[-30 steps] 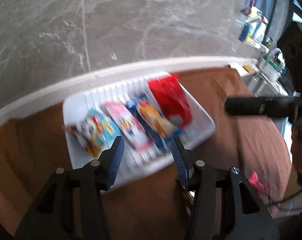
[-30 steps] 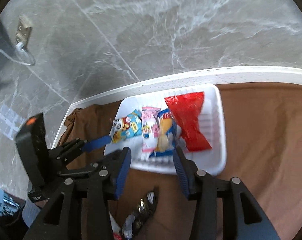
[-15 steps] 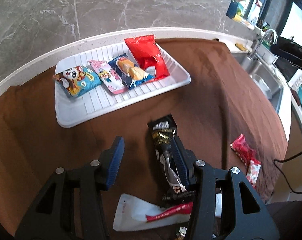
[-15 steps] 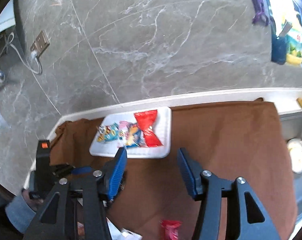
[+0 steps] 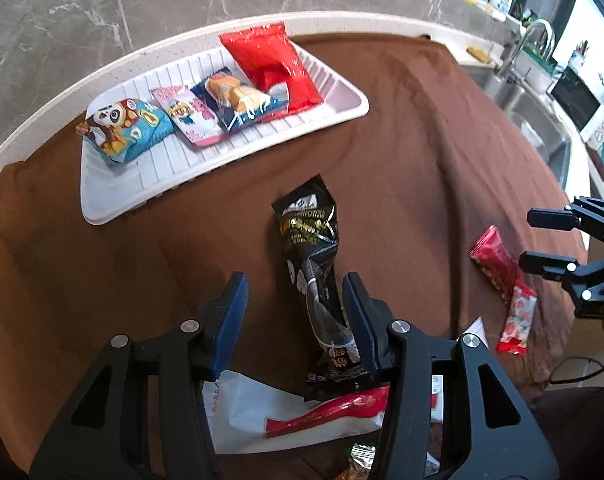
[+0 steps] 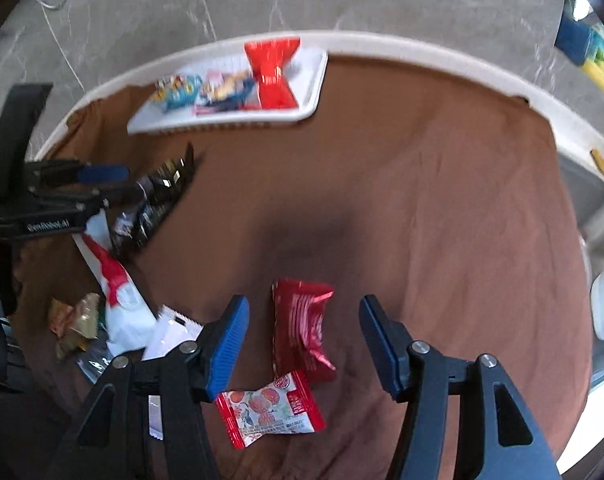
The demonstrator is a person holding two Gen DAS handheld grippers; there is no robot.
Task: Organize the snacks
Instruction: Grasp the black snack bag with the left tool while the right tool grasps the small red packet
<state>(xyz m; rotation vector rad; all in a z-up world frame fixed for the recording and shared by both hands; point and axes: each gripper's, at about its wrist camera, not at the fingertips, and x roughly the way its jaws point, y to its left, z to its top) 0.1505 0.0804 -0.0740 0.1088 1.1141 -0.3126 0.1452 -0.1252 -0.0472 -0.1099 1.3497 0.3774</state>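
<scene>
Left wrist view a second back was basically all tray, and now both claws have pulled away from it and are sitting low over the loose snacks on the brown cloth, so looks to me like the last drop-off is finished and it's pickup time again.

The left claw (image 5: 293, 314) is spread, nothing pinched, with the long black packet (image 5: 316, 280) lying between its fingers, close against the right-hand one. The right claw (image 6: 302, 344) is opening up as we speak, and the dark red packet (image 6: 302, 328) lies in the gap with no pad pressing on it. A smaller red-and-white packet (image 6: 271, 408) sits just below it, touching.

White ribbed tray (image 5: 114, 196) is at the far side of the worktop by the pale edge. Four packs in it, side by side: a blue panda pack (image 5: 124, 130), a pink pack (image 5: 188, 118), a dark blue cake pack (image 5: 238, 100) and a big red bag (image 5: 272, 66), each overlapping the next a bit. Front strip of the tray is bare, so there's room.

Still out on the cloth: a white-and-red pouch (image 5: 294, 416) and some gold wrappers (image 6: 76, 326), so maybe halfway done.
</scene>
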